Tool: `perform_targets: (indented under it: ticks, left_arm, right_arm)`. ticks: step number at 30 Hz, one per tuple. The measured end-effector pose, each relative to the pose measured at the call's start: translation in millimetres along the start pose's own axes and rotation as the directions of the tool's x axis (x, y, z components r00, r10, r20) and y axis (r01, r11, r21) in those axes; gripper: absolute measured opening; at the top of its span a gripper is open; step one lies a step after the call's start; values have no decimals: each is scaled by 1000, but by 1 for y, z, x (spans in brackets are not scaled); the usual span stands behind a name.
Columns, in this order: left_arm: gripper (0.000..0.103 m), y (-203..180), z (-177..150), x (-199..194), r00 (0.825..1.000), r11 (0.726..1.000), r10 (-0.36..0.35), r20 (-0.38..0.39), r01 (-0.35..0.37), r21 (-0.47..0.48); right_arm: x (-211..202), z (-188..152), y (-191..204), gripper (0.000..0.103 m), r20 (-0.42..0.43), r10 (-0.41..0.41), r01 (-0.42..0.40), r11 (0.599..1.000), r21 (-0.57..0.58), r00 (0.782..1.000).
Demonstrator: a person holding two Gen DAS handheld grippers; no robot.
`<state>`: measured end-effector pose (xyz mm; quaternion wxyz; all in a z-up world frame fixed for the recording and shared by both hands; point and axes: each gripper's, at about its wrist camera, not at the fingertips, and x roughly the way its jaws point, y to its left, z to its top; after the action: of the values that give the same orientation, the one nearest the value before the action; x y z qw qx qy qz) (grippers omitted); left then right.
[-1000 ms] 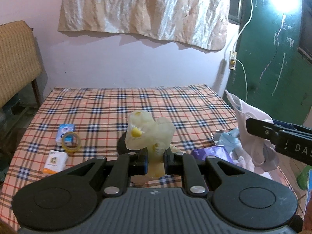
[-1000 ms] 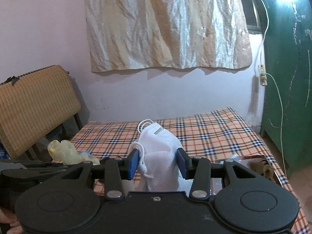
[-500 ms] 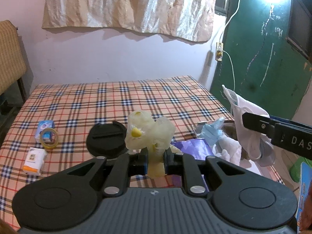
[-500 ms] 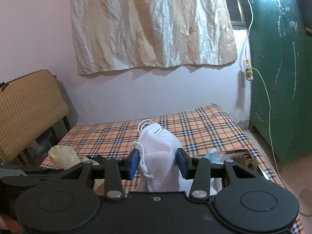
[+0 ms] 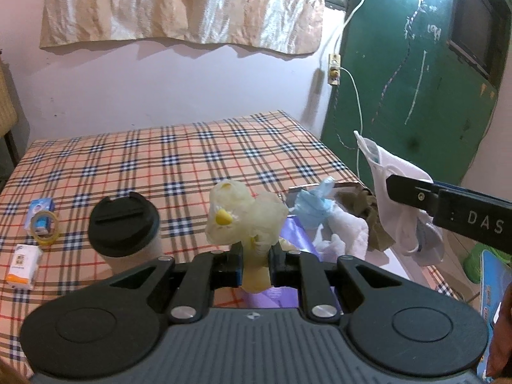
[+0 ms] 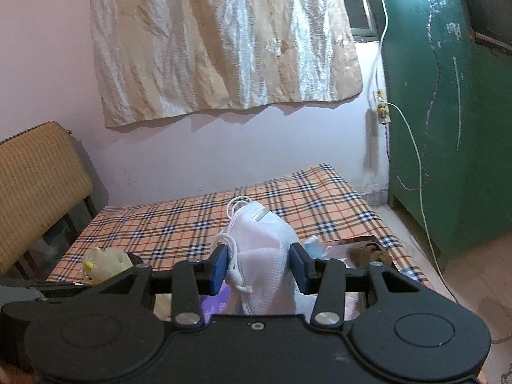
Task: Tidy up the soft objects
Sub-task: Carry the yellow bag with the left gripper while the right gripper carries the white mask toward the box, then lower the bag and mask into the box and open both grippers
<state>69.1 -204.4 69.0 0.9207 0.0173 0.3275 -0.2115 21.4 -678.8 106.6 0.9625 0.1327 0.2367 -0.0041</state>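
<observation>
Soft objects both in hand, none set down yet. Left gripper [image 5: 255, 264] clamped tight on the pale yellow glove [image 5: 243, 220], bunched upright above the pads. Right gripper [image 6: 259, 268] closed part-way on the white face mask [image 6: 262, 256], long axis running up and away from the jaws, ear loops dangling on the left side.

Ahead and below, just right of the yellow glove in the left wrist view: a pile of soft things [image 5: 336, 224] in what looks like a shallow tray [image 5: 302, 189], blue mask, white cloth and something brown, rim only partly visible. Right gripper nearer that pile, directly in front of it; left gripper off to its left. Likely next: lower and release over the pile.

Beyond: plaid bed cover [image 5: 176, 160], a black-lidded cup [image 5: 123, 220] to the left of the glove, a tape roll [image 5: 44, 228] and small boxes [image 5: 24, 264] further left. Pink wall, hung cloth [image 6: 224, 41], green door [image 6: 448, 112] on the right, bright lamp above.
</observation>
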Motion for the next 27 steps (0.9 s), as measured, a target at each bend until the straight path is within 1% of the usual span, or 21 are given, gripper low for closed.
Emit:
perform_targets:
  ticks: [12, 20, 27]
  left_arm:
    - [17, -29, -8, 17, 997, 997, -67, -41, 69, 30]
    - [18, -58, -15, 33, 987, 988, -136, -82, 141, 60]
    - [18, -80, -23, 49, 978, 980, -175, -112, 184, 73]
  right_arm:
    - [-3, -9, -39, 52, -22, -67, 68, 997, 40, 998]
    - [-1, -23, -71, 52, -58, -127, 131, 988, 82, 990]
    - [5, -33, -94, 52, -86, -160, 170, 979, 116, 983]
